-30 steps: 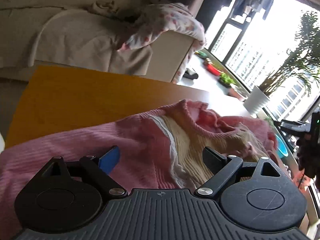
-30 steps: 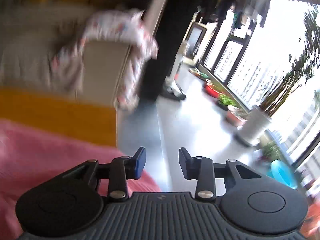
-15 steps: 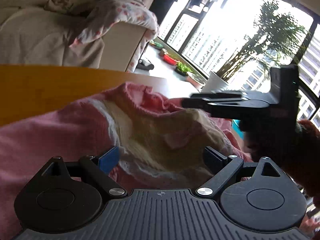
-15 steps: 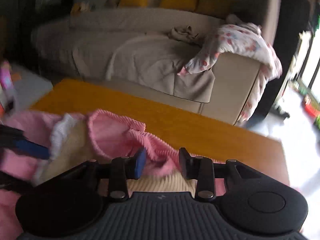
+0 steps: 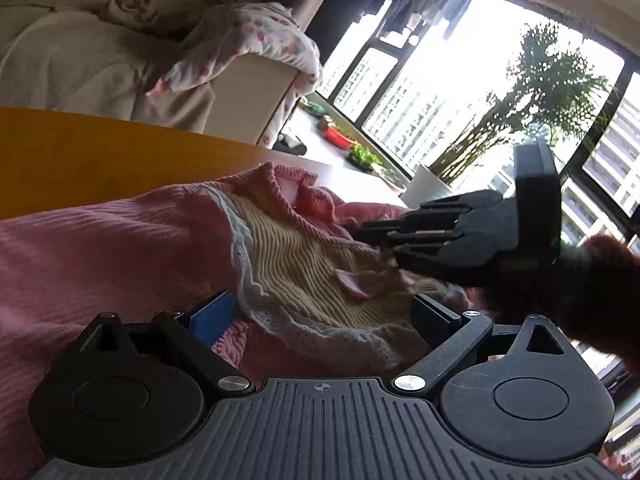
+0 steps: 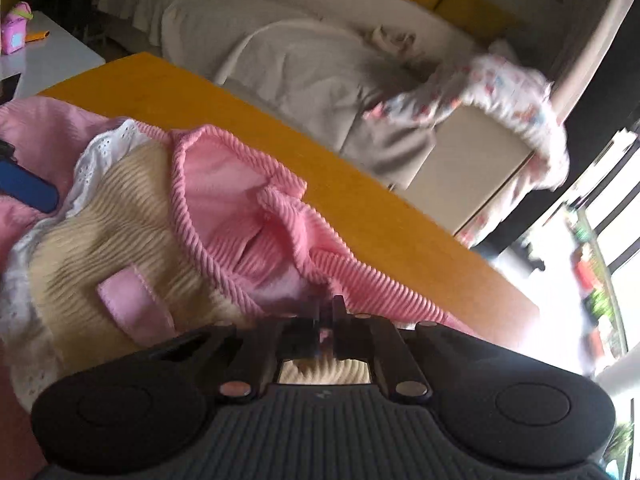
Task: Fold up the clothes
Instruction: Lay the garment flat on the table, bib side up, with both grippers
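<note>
A pink ribbed knit garment (image 5: 100,248) lies crumpled on the orange table (image 5: 80,152). Its cream ribbed inside (image 5: 304,264), white lace trim and a small pink tab (image 6: 128,296) face up. My left gripper (image 5: 320,316) is open wide just above the cream part, with cloth below its fingers but not pinched. My right gripper (image 6: 326,312) is shut on the pink ribbed edge of the garment (image 6: 360,276) by the neck opening. In the left wrist view the right gripper (image 5: 360,236) reaches in from the right. The left gripper's blue pad (image 6: 24,188) shows at the far left.
A beige covered sofa (image 6: 304,60) stands behind the table, with a flowered cloth (image 5: 256,44) over its arm. A potted plant (image 5: 428,188) and low planters stand by the tall windows. A white side table (image 6: 52,56) carries a pink toy.
The right gripper swung in from over the floor to the garment's neck edge and its jaws closed on the pink rib. The left gripper tipped slightly down toward the cloth, still open.
</note>
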